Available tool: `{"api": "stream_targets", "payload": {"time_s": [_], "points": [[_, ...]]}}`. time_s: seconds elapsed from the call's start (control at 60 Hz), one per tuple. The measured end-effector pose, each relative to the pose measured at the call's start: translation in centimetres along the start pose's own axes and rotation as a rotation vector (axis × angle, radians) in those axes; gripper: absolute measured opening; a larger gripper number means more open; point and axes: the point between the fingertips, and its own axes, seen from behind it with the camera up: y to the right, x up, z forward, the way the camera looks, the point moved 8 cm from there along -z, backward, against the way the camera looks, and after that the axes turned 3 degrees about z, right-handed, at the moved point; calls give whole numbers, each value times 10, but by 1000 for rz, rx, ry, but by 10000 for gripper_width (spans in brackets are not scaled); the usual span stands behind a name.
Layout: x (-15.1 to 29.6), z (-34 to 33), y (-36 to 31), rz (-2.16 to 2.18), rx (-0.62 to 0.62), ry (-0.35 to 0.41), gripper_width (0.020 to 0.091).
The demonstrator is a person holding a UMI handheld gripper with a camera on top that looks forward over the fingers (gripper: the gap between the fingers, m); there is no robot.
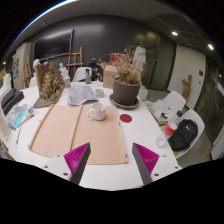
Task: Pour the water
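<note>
Gripper point(112, 160): fingers spread apart, holding nothing.
White cup point(97, 112): on the tan placemat point(70, 132), at 12 o'clock beyond the fingers.
Potted plant point(126, 85): at 1 o'clock behind the cup.

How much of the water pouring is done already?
Nothing looks poured yet. The gripper hangs above the near edge of the white table, its fingers open and empty. A white cup stands on the tan mat beyond them, in front of a potted plant. Whether it holds water cannot be told. Reaching, gripping and pouring are all left.
</note>
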Motion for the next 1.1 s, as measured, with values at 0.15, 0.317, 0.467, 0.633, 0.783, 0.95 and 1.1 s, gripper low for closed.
{"api": "stream_targets", "payload": {"time_s": [0.15,0.317,0.467,0.633,0.783,0.95,1.1], "points": [[-12,24,83,30,-36,-4,856],[-31,62,181,44,-73,45,858],[-40,106,253,35,-96,115,857],[-35,158,288,63,-36,162,855],[-27,205,301,74,-32,182,854],[-26,237,299,105,-4,191,595],[-26,241,298,100,-3,207,384]]}}
